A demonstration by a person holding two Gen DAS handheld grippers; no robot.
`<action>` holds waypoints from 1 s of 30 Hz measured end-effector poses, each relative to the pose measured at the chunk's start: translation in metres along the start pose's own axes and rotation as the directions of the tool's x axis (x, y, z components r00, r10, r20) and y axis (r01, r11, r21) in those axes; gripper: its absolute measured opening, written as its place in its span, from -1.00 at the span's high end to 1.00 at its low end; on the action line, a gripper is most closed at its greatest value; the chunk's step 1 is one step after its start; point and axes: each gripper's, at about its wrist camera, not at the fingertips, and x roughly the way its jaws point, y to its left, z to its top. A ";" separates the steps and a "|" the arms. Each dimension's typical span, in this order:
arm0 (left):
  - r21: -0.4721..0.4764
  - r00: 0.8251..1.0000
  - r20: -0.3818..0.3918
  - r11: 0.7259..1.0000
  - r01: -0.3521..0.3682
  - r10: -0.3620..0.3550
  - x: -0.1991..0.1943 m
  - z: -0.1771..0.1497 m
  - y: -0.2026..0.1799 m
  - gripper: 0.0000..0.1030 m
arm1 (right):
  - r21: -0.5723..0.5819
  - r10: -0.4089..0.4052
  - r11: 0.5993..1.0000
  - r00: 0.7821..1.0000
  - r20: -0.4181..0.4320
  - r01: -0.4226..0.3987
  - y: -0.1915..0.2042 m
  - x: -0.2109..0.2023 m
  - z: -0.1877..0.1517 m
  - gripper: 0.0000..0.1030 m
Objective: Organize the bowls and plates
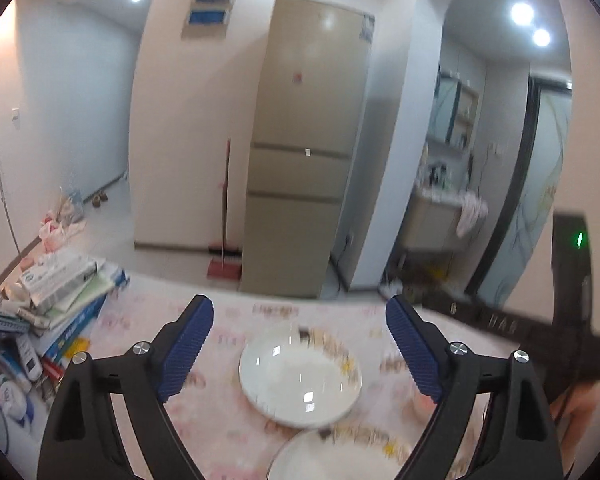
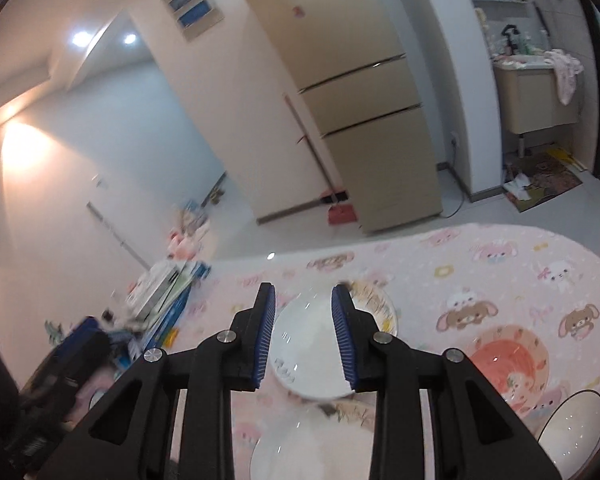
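While its blue-padded jaws stand wide apart with nothing between them, the left gripper (image 1: 300, 344) hangs above a white plate (image 1: 300, 376) lying on the pink cartoon-print tablecloth (image 1: 228, 420). A second white plate (image 1: 320, 460) lies just nearer than that plate. The right gripper (image 2: 304, 334) has its jaws narrowed but gripping nothing, raised over the same plate. Right of the plate lies a pink patterned plate (image 2: 508, 364); left of it, at the table's edge, sits a pile of boxes (image 1: 60, 284). Beyond the plate, a beige refrigerator (image 1: 308, 140) stands on the floor.
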 end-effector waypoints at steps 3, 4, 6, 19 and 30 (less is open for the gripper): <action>-0.049 0.999 0.026 0.998 0.027 -0.025 0.017 0.004 0.018 -1.00 | -0.019 -0.080 0.997 0.996 0.031 0.081 -0.002 0.013 -0.004 0.42; -0.058 1.000 0.014 0.998 0.028 -0.027 0.027 0.000 0.024 -1.00 | -0.023 -0.094 0.995 0.995 0.025 0.094 -0.005 0.019 -0.007 0.42; -0.055 0.999 -0.044 0.998 0.004 -0.007 0.050 -0.011 0.036 -1.00 | -0.015 -0.093 0.996 0.996 -0.013 0.093 -0.016 0.037 -0.015 0.42; -0.153 0.889 -0.458 0.986 -0.070 -0.008 0.187 -0.106 0.089 -0.27 | 0.032 -0.171 0.982 0.951 -0.257 0.185 -0.067 0.132 -0.056 0.42; -0.186 0.850 -0.527 0.976 -0.113 -0.002 0.222 -0.144 0.104 -0.02 | 0.036 -0.216 0.971 0.929 -0.302 0.237 -0.089 0.161 -0.074 0.44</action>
